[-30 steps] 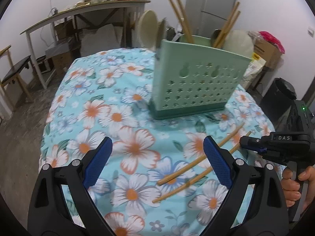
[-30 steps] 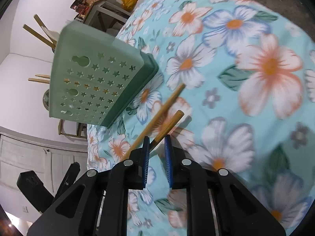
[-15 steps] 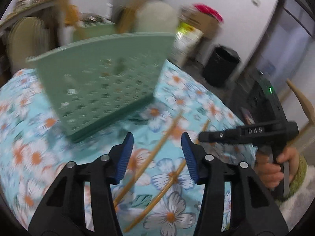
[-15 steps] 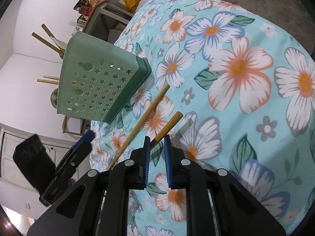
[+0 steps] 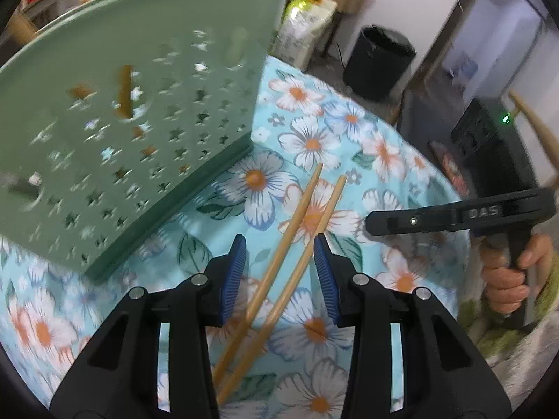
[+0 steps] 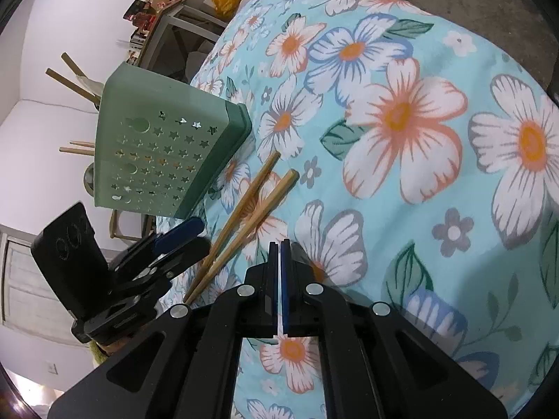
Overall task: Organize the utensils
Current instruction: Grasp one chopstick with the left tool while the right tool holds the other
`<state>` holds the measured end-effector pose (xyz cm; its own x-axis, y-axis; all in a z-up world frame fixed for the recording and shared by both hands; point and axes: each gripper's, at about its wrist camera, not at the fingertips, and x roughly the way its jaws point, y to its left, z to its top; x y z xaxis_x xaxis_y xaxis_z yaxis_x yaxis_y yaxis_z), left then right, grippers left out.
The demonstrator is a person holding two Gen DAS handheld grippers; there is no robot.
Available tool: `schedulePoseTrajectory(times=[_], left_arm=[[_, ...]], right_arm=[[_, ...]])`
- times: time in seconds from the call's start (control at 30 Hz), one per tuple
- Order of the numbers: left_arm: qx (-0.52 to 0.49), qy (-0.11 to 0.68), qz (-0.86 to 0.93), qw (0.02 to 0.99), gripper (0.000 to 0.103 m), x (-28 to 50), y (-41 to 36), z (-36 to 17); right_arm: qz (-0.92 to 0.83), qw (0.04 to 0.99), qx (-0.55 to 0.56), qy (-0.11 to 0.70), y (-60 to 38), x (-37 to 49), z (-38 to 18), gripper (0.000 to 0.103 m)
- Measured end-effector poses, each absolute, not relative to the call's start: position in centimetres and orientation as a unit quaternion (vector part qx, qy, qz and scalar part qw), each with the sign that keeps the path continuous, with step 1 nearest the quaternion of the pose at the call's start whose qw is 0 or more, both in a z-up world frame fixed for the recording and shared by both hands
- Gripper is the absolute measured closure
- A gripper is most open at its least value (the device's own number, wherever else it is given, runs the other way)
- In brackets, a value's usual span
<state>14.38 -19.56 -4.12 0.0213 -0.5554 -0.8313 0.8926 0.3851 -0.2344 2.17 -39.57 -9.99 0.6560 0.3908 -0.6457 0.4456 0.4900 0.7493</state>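
Two wooden chopsticks point(image 5: 298, 209) lie side by side on the flowered tablecloth point(image 5: 307, 139), in front of a green perforated utensil holder point(image 5: 122, 122). My left gripper point(image 5: 279, 241) straddles both chopsticks with its blue pads on either side. Its jaws are closing, and the pads stand clear of the wood. In the right wrist view the chopsticks point(image 6: 244, 209) lie left of my right gripper point(image 6: 280, 244), which is shut with nothing between its pads. The left gripper point(image 6: 185, 234) shows there beside the holder point(image 6: 157, 146). The right gripper point(image 5: 377, 221) reaches in from the right in the left wrist view.
More chopsticks point(image 6: 70, 76) and spoons stand in the holder. A hand point(image 5: 506, 279) grips the right tool's handle. A black bin point(image 5: 379, 59) and bags stand on the floor beyond the table edge. A cluttered side table point(image 6: 157, 10) stands farther off.
My left gripper swung over the two chopsticks and narrowed around them. My right gripper let go of the chopstick it held, drew back a little and shut.
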Motion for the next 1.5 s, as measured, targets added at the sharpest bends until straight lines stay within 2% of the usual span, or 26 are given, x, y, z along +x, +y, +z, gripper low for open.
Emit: schedulePoseTrajectory(times=[0.17,0.2,0.23,0.3,0.4,0.6,0.67,0.8,1.2,1.5], left_arm=[[0.101,0.468,-0.512,0.713,0.065,14.8,-16.3,-2.6],[0.089,0.469,-0.509,0.716,0.065,14.9,-15.7,-2.3],[0.074,0.47,-0.505,0.72,0.065,14.9,-15.0,-2.2],[0.056,0.471,-0.497,0.726,0.066,15.0,-13.9,-1.9],[0.045,0.47,-0.487,0.734,0.067,14.8,-12.9,-1.8],[0.03,0.471,-0.481,0.739,0.067,14.7,-11.7,-1.8],[0.029,0.468,-0.481,0.741,0.067,14.6,-11.4,-1.6],[0.028,0.466,-0.48,0.743,0.067,14.3,-11.4,-1.3],[0.044,0.465,-0.48,0.743,0.067,14.7,-12.5,-0.6],[0.137,0.471,-0.512,0.705,0.067,14.8,-17.9,-2.2]], right_arm=[[0.005,0.753,0.517,0.407,-39.4,2.7,-9.6,0.097],[0.011,0.751,0.521,0.406,-39.3,2.9,-9.5,0.093],[0.014,0.749,0.523,0.406,-39.2,3.1,-9.4,0.081],[0.015,0.748,0.524,0.407,-38.8,3.9,-9.5,0.069],[0.018,0.741,0.53,0.412,-38.3,4.8,-9.9,0.066],[-0.006,0.73,0.554,0.399,-38.5,6.9,-10.7,0.066],[-0.016,0.73,0.555,0.398,-38.6,7.3,-10.8,0.071],[-0.037,0.725,0.561,0.399,-39.0,7.9,-11.4,0.089],[-0.025,0.73,0.552,0.403,-38.8,6.4,-11.2,0.09],[-0.013,0.746,0.502,0.438,-38.5,4.2,-10.2,0.09]])
